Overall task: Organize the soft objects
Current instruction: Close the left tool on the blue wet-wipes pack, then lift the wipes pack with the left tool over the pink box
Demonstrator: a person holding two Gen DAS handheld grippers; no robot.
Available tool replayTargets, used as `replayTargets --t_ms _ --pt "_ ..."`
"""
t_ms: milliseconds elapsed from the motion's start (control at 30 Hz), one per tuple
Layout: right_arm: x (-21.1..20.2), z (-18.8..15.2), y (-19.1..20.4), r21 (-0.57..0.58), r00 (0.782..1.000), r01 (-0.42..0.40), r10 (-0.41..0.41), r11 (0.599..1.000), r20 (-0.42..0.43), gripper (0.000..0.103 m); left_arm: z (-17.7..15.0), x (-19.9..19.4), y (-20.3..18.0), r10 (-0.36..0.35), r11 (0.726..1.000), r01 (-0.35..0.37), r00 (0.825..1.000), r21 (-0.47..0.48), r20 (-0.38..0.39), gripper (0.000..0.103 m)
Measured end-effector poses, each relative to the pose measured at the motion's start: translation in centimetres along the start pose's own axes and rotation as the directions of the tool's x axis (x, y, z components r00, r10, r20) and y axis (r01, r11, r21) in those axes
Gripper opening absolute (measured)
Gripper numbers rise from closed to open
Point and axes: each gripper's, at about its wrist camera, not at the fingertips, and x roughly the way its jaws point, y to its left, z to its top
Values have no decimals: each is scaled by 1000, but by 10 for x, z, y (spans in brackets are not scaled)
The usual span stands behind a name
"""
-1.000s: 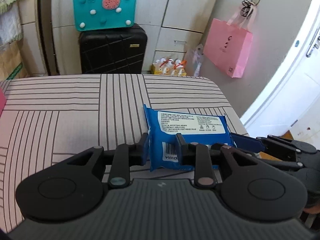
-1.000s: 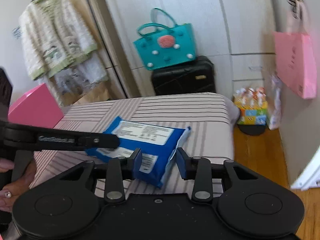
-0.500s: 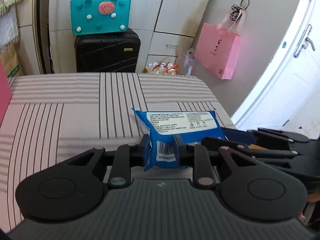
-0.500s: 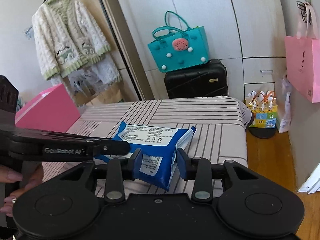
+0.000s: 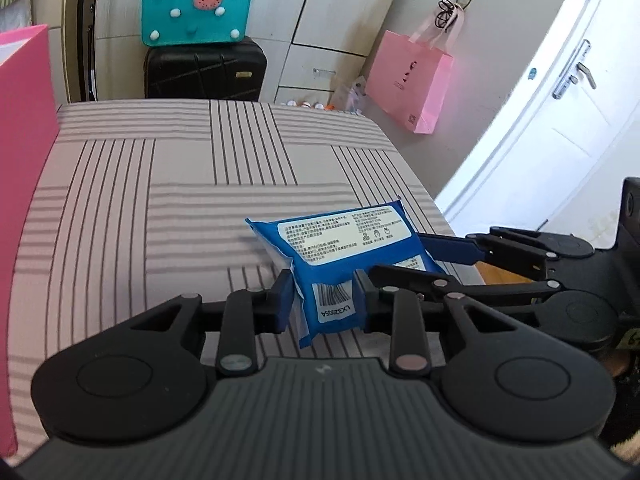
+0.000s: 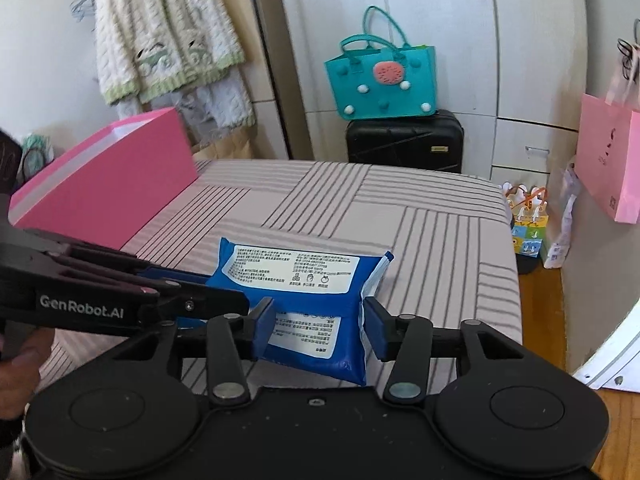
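Note:
A blue wipes pack [image 5: 344, 240] hangs just above the striped bed [image 5: 180, 200]. My left gripper [image 5: 322, 304] grips its barcode end; both pads press on it, though the jaws are easing open. In the right wrist view the same pack [image 6: 296, 272] lies between the pads of my right gripper [image 6: 318, 332]. Those jaws are opening, and the right pad stands a little clear of the pack's crimped edge. The left gripper's fingers [image 6: 192, 304] reach in from the left. The right gripper's fingers [image 5: 452, 248] come in from the right.
A pink box [image 6: 108, 184] stands on the bed's left side, its wall [image 5: 24, 200] close by. Beyond the bed's far end is a black suitcase [image 5: 204, 72] with a teal bag [image 5: 196, 12] on top. A pink paper bag [image 5: 412, 80] hangs right; a hand [image 6: 20, 364] holds the left gripper.
Both grippers have carried the pack left, toward the pink box, which now fills the left edge. The right gripper's jaws have spread apart and no longer pinch the pack.

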Motion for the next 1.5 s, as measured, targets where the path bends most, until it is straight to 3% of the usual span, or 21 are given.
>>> replayTargets --t_ms 233,500,900,1233,1500 --pt "-29 -5 25 -28 998 -49 48 998 -40 60 -17 -40 1 -39 999 39 999 23 3 28" --pt "-64 -13 58 -75 996 -91 89 993 -30 60 -37 -85 9 -73 997 72 997 34 22 29" --pt "-97 -1 106 -168 986 -169 164 971 -43 62 -43 -155 27 -146 987 145 989 64 10 29" --pt "-110 26 158 -287 961 -269 274 919 -24 62 -43 -200 51 -40 998 36 997 56 71 29" --pt "-100 50 189 -387 946 -313 323 867 -40 62 -31 -231 77 25 999 -31 984 28 179 30"
